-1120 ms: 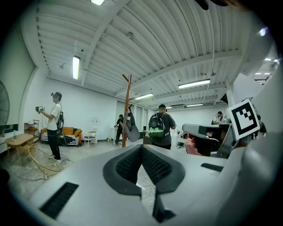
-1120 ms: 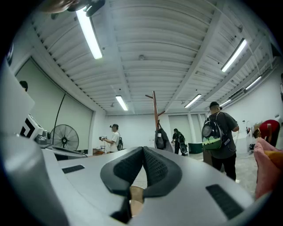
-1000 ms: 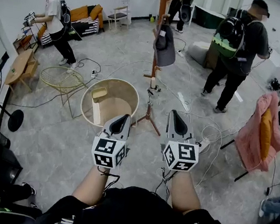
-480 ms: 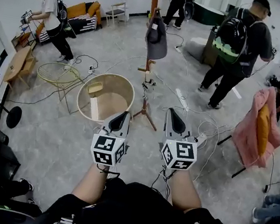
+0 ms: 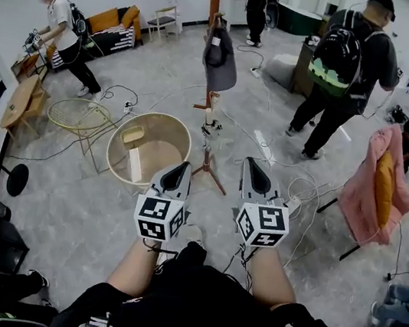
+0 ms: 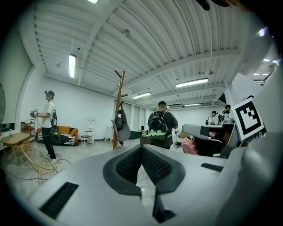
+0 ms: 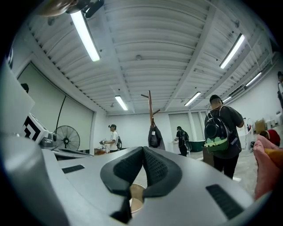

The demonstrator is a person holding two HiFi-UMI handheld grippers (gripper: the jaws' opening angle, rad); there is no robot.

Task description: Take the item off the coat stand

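A brown wooden coat stand (image 5: pixel 212 13) rises from the floor some way ahead of me. A dark grey bag (image 5: pixel 219 64) hangs from one of its pegs. The coat stand (image 6: pixel 118 106) with the bag (image 6: pixel 120 127) shows far off in the left gripper view, and the same coat stand (image 7: pixel 151 110) and bag (image 7: pixel 154 137) show in the right gripper view. My left gripper (image 5: pixel 178 174) and right gripper (image 5: pixel 252 173) are held side by side in front of me, both shut and empty, well short of the stand.
A round beige basket (image 5: pixel 150 147) and a wire side table (image 5: pixel 86 116) stand left of the stand. A person with a backpack (image 5: pixel 343 66) stands at the right, near a chair draped in pink (image 5: pixel 377 192). Cables (image 5: pixel 269 150) trail over the floor. Another person (image 5: pixel 60 30) stands far left.
The coat stand, basket and people have shifted left and slightly up in the head view. Both grippers stay shut, side by side.
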